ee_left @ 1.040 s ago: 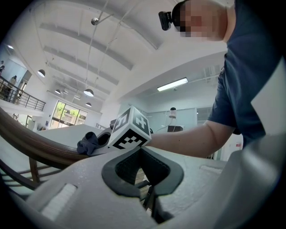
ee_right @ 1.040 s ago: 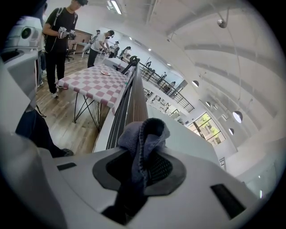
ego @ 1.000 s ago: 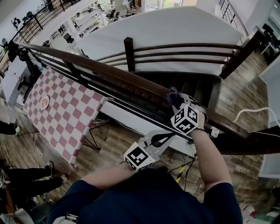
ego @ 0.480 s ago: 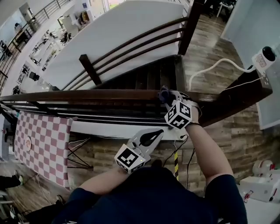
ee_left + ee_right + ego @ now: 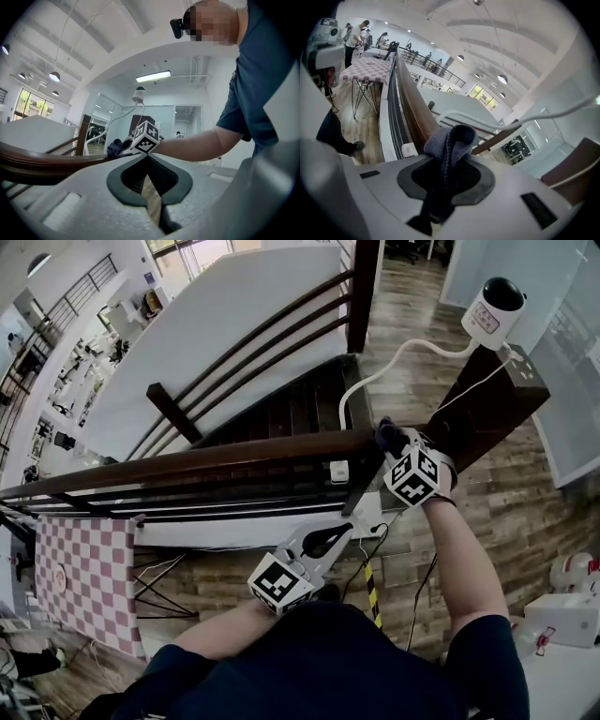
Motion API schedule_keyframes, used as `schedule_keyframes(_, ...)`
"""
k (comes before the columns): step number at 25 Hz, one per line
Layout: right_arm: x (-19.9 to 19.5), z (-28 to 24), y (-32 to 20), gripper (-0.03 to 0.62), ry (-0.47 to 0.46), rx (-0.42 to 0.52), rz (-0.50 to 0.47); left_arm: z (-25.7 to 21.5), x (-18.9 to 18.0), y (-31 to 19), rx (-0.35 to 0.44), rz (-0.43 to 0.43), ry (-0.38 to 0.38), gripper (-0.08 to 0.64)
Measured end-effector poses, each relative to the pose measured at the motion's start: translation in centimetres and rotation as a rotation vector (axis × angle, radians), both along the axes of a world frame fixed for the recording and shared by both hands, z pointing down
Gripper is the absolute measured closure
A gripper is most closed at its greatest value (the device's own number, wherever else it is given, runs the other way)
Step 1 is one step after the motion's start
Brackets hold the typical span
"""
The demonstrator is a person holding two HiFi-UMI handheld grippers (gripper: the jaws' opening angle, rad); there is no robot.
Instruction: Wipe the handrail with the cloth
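1. Handrail (image 5: 216,457) (image 5: 415,112) (image 5: 42,161): one dark wooden top rail. In the head view it crosses from the left edge to one dark newel post (image 5: 487,390) at the right. It serves as the reference for all positions below.
2. Cloth (image 5: 387,435) (image 5: 450,138) (image 5: 114,147): one dark blue-grey cloth. It lies bunched on top of the handrail at the end nearest the newel post.
3. Right claw (image 5: 397,450) (image 5: 449,161): closed on the cloth. A fold of the cloth stands up between the jaws, and the rest hangs down through the gap. The claw sits at the newel-post end of the handrail and presses the cloth onto the rail.
4. Left claw (image 5: 349,529) (image 5: 144,158): the jaws are drawn together with the tips meeting. Only a thin slit remains, through which wood floor shows, and nothing is held. The claw is below the handrail on the person's side, clear of it, and points up towards the right claw.
5. Second railing (image 5: 253,362): one, with three rails. It stands on the far side of the handrail, across the stairwell.
6. White device (image 5: 492,306): one, with a dark top. It stands on the newel post beyond the end of the handrail. One white cable (image 5: 375,371) runs from it.
7. Bench (image 5: 80,577) (image 5: 365,70): one, with a red-and-white checked cover. It stands on the person's side of the handrail, towards its far left end.
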State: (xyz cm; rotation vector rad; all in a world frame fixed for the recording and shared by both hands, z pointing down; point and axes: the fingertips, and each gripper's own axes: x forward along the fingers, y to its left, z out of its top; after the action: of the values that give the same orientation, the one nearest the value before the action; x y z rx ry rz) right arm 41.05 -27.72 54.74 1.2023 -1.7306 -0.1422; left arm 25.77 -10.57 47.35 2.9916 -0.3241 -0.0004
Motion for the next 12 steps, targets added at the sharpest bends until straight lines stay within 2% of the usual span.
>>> schedule_keyframes(6,5.8,-0.3,1.0,0.502,-0.022,0.022,0.087,0.2,2.4,0.8,0.008,0.018,-0.031,0.563)
schedule_keyframes(12,6.0,-0.5,1.7,0.502,0.006,0.031,0.097,-0.7,2.3,1.1,0.033,0.014,-0.034,0.564)
